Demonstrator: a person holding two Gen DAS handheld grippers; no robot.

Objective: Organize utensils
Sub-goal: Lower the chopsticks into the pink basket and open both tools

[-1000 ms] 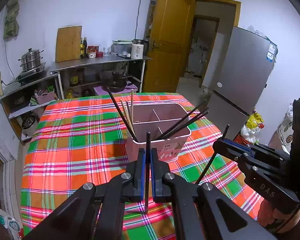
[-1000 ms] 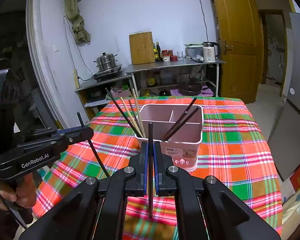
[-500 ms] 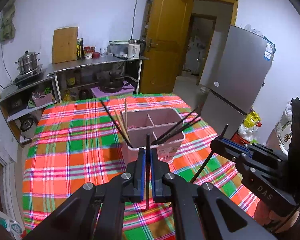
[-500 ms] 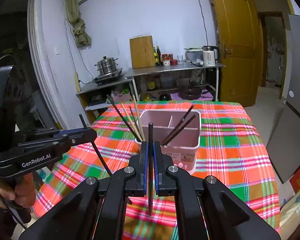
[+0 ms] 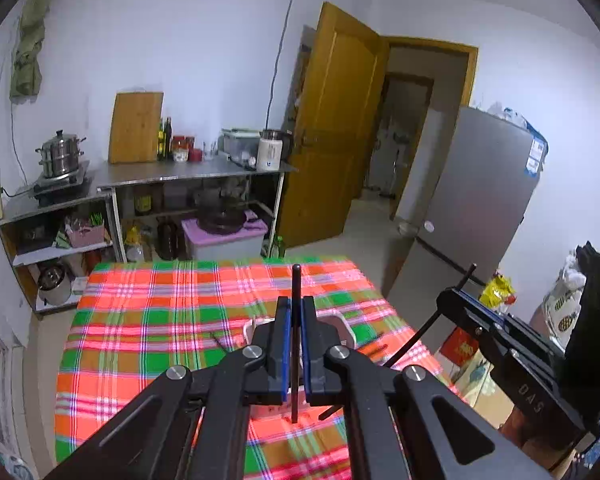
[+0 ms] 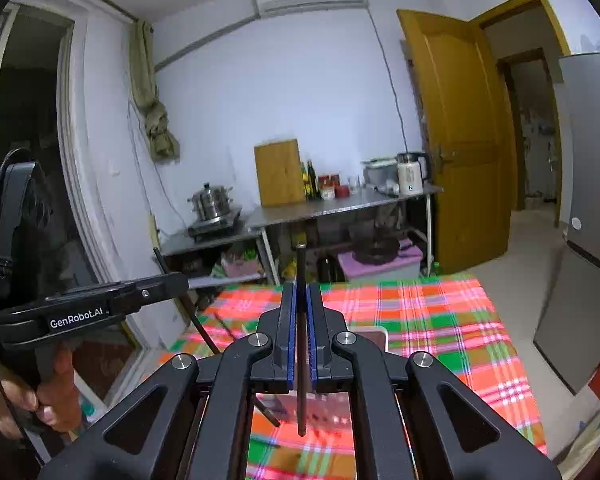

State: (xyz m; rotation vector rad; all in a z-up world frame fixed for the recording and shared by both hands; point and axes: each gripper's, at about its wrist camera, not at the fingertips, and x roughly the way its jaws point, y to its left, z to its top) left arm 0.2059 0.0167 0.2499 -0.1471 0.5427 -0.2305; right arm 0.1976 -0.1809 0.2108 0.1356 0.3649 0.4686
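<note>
My left gripper [image 5: 296, 304] is shut on a black chopstick [image 5: 295, 280] that stands upright between its blue pads. Behind its fingers the pink utensil holder [image 5: 350, 330] is mostly hidden, and only its rim and a few chopstick ends [image 5: 220, 342] show. At the right of the left wrist view, my right gripper [image 5: 446, 300] holds a slanted black chopstick [image 5: 416, 336]. In its own view, the right gripper [image 6: 301, 290] is shut on an upright black chopstick [image 6: 300, 264] above the holder's corner [image 6: 382, 338]. My left gripper [image 6: 180, 280] appears at the left there, gripped by a hand [image 6: 52, 396].
The holder stands on a table with a red, green and orange plaid cloth [image 5: 152, 320]. Beyond the table are a steel bench [image 5: 188, 176] with a cutting board, bottles and a kettle, and a steamer pot [image 5: 62, 156]. A grey fridge [image 5: 488, 200] and an open yellow door [image 5: 336, 140] are at the right.
Both grippers have risen with their chopsticks still clamped. The pink holder has dropped in both views and is now largely hidden behind the fingers.
</note>
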